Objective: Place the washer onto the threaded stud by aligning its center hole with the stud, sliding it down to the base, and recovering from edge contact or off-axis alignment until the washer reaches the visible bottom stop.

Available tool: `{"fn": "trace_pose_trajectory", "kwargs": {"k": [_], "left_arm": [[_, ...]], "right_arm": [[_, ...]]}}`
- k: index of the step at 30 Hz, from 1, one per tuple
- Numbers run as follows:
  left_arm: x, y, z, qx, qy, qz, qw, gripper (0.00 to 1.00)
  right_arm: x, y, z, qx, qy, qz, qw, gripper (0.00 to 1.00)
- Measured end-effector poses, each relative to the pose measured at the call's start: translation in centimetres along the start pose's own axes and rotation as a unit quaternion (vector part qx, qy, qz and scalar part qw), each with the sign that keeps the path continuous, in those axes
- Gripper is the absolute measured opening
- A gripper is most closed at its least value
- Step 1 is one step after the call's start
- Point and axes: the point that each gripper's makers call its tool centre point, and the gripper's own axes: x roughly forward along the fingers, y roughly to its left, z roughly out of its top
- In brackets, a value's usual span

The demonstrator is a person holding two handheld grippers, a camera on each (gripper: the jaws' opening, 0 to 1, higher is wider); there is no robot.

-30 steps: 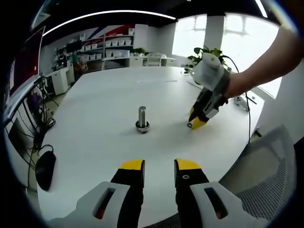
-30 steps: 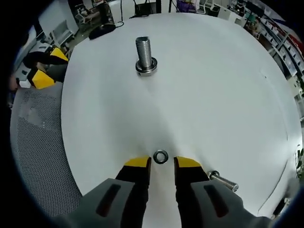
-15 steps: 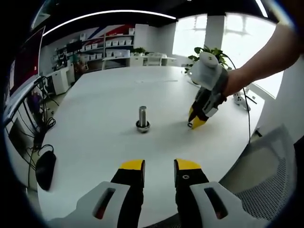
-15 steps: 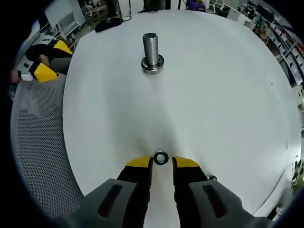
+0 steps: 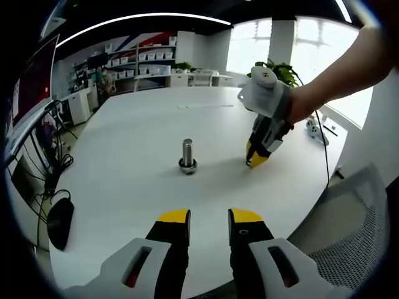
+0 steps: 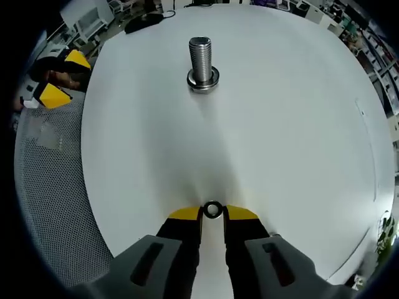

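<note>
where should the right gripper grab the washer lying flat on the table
Grip the washer across its outer rim, on two opposite edges, coming down from above with the right gripper. It lies flat on the white table, so its thin ring offers only the edges; its jaws already flank it. Keep the centre hole clear for the threaded stud.

Washer lies flat; threaded stud upright

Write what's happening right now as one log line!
phase: pickup | right gripper: fingers closing around washer on table | stud: upright, bare | left gripper: open, idle
</note>
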Motion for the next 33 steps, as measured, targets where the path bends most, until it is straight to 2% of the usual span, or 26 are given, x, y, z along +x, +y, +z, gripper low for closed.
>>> {"fn": "trace_pose_trajectory", "kwargs": {"k": [3,5,9,12,18,23,29,33], "left_arm": [[0.0,-0.1,0.0,0.000,0.000,-0.001,1.0000,0.22],[0.1,-0.1,-0.1,0.001,0.002,-0.002,1.0000,0.22],[0.1,0.0,-0.1,0.001,0.002,-0.001,1.0000,0.22],[0.0,-0.1,-0.1,0.002,0.002,-0.002,1.0000,0.22],[0.1,-0.1,-0.2,0.004,0.004,-0.003,1.0000,0.21],[0.1,-0.2,-0.2,0.005,0.007,-0.003,1.0000,0.21],[0.1,-0.1,-0.3,0.004,0.008,-0.003,1.0000,0.21],[0.1,-0.1,-0.3,0.006,0.009,-0.003,0.9999,0.21]], "right_arm": [[0.0,-0.2,0.1,0.004,0.009,-0.001,0.9999,0.15],[-0.1,-0.3,0.0,0.030,0.026,0.000,0.9992,0.14],[0.1,-0.1,0.0,0.021,0.048,-0.008,0.9986,0.14],[0.0,-0.1,-0.1,0.020,0.049,-0.011,0.9986,0.14],[-0.2,0.0,-0.2,0.033,0.017,-0.026,0.9990,0.14],[-0.2,-0.2,-0.2,0.082,-0.027,-0.018,0.9961,0.14],[-0.3,0.0,-0.3,0.098,-0.044,-0.017,0.9940,0.14],[-0.7,0.3,-1.0,0.101,-0.045,-0.015,0.9938,0.14]]}}
